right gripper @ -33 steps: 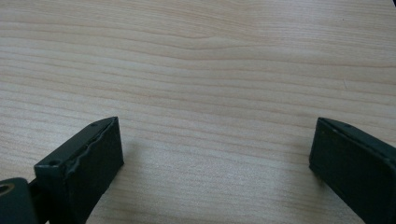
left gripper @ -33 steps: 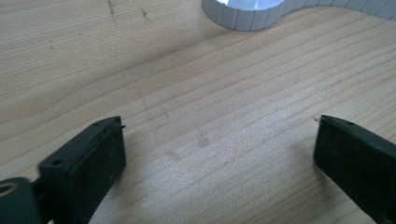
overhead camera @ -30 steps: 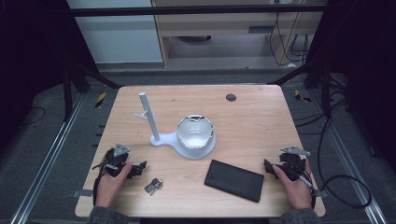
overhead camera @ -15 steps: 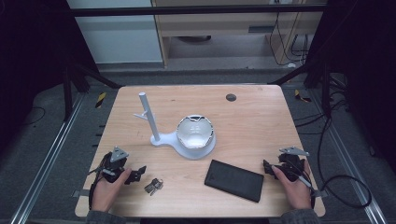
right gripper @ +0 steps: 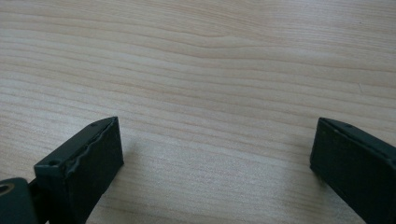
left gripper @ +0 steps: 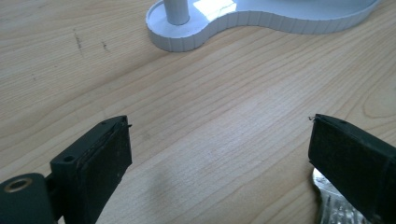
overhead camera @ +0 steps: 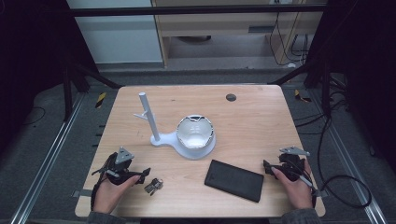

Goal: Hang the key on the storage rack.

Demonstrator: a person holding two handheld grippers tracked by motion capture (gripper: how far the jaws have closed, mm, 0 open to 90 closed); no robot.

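The left gripper [overhead camera: 140, 175], jaws wide and empty, sits just beside the keys [overhead camera: 153, 185]. It should slide right to straddle them before closing. The right gripper [overhead camera: 271, 167] rests wide open, holding nothing

light: even, from overhead, table [overhead camera: 261, 121] bright | surround: floor and frame dim to near black | glare: white sheen on the bowl [overhead camera: 195, 132] and white stand base [left gripper: 261, 23] | shadows: soft, short under jaws | focus: high view soft and grainy; gripper views sharp on wood grain, near jaws slightly blurred

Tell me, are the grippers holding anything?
No. Both the left gripper and right gripper are open and empty; the keys lie by the left one.
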